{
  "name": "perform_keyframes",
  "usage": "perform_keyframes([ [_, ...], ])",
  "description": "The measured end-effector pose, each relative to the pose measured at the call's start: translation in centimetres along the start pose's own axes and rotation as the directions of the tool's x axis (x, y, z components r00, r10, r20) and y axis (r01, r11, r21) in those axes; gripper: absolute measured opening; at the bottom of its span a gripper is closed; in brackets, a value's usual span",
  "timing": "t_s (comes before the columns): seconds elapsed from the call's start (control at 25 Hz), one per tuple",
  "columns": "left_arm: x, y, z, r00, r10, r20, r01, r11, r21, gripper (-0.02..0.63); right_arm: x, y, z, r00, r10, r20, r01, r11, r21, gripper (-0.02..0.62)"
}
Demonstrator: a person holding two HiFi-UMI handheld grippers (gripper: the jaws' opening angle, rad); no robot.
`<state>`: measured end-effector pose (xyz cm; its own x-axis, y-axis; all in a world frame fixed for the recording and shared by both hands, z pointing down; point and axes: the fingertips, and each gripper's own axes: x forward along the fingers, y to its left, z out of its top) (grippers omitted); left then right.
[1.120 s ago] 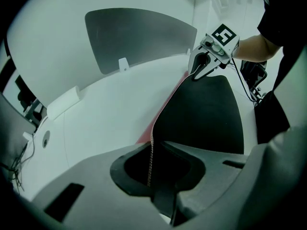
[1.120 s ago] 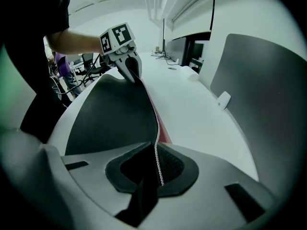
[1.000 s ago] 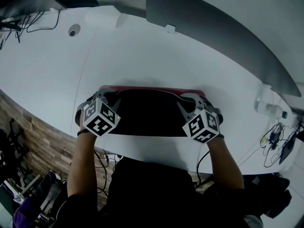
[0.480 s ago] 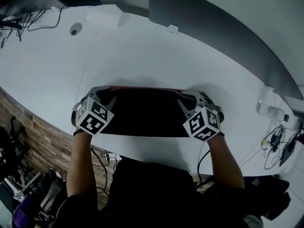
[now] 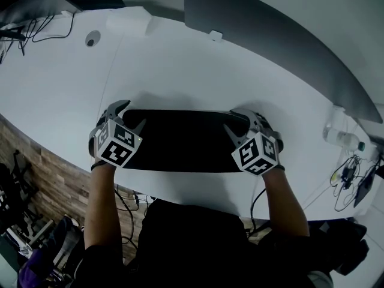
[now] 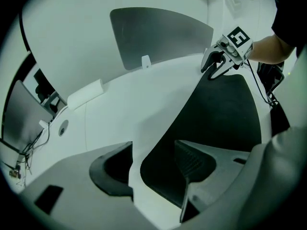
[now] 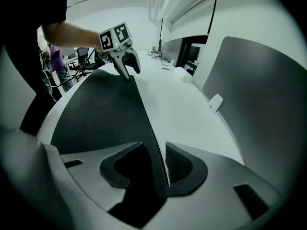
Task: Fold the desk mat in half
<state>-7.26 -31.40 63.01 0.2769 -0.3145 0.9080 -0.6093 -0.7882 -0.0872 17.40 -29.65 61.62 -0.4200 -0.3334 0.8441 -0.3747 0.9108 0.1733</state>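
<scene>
The desk mat (image 5: 180,140) lies doubled over on the white desk (image 5: 180,71), its black side up and its far edges lined up. My left gripper (image 5: 128,116) is at the mat's far left corner. Its jaws are opening, and the corner (image 6: 158,162) lies loose between them with no pad pressing on it. At the far right corner is my right gripper (image 5: 241,122), also opening. The mat's edge (image 7: 156,152) runs between its fingers, close to the right pad (image 7: 177,164) and apart from the left one. Each gripper also shows in the other's view: right gripper (image 6: 216,68), left gripper (image 7: 127,66).
A large grey monitor back (image 5: 270,35) stands along the desk's far side. A white box (image 5: 129,23) and a round cable hole (image 5: 91,39) lie at the far left. A bottle (image 5: 342,138) and cables sit at the right. The desk's front edge runs just behind the mat.
The upper layer has come down flat, so the red strip at the far edge no longer shows. Both grippers' jaws have spread apart and let go of the corners.
</scene>
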Motion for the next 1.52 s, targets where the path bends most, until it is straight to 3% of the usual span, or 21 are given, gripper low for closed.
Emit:
perform_keyframes([
  [0.24, -0.1, 0.0, -0.1, 1.0, -0.003, 0.03, 0.004, 1.0, -0.021, 0.255, -1.5, -1.2, -0.9, 0.996, -0.092, -0.022, 0.092, 0.996, 0.014, 0.147],
  [0.52, -0.9, -0.1, -0.3, 0.999, 0.023, 0.048, -0.022, 1.0, -0.018, 0.255, -4.4, -2.9, -5.0, 0.966, -0.216, -0.145, 0.231, 0.968, 0.095, 0.147],
  [0.68, -1.9, -0.8, 0.1, 0.996, 0.008, 0.091, -0.006, 1.0, -0.024, 0.255, -4.6, -0.8, -5.2, 0.971, -0.174, -0.163, 0.196, 0.973, 0.126, 0.143],
  [0.88, -4.2, -2.5, 0.5, 0.982, 0.003, 0.189, 0.014, 0.996, -0.087, 0.255, -4.4, 3.1, -2.3, 0.986, -0.12, -0.114, 0.134, 0.984, 0.12, 0.133],
  [1.08, -7.3, -4.1, -0.7, 0.972, 0.023, 0.234, 0.002, 0.994, -0.107, 0.253, -4.1, 7.3, 0.0, 0.994, -0.065, -0.083, 0.076, 0.989, 0.129, 0.123],
  [1.28, -10.7, -5.6, -3.1, 0.959, 0.035, 0.283, 0.0, 0.992, -0.125, 0.253, -3.9, 9.3, -0.5, 0.992, -0.097, -0.079, 0.111, 0.972, 0.209, 0.058],
  [1.52, -16.0, -6.7, -5.9, 0.941, 0.08, 0.328, -0.027, 0.986, -0.164, 0.253, -5.4, 10.2, -0.4, 0.981, -0.174, -0.085, 0.191, 0.941, 0.278, 0.052],
])
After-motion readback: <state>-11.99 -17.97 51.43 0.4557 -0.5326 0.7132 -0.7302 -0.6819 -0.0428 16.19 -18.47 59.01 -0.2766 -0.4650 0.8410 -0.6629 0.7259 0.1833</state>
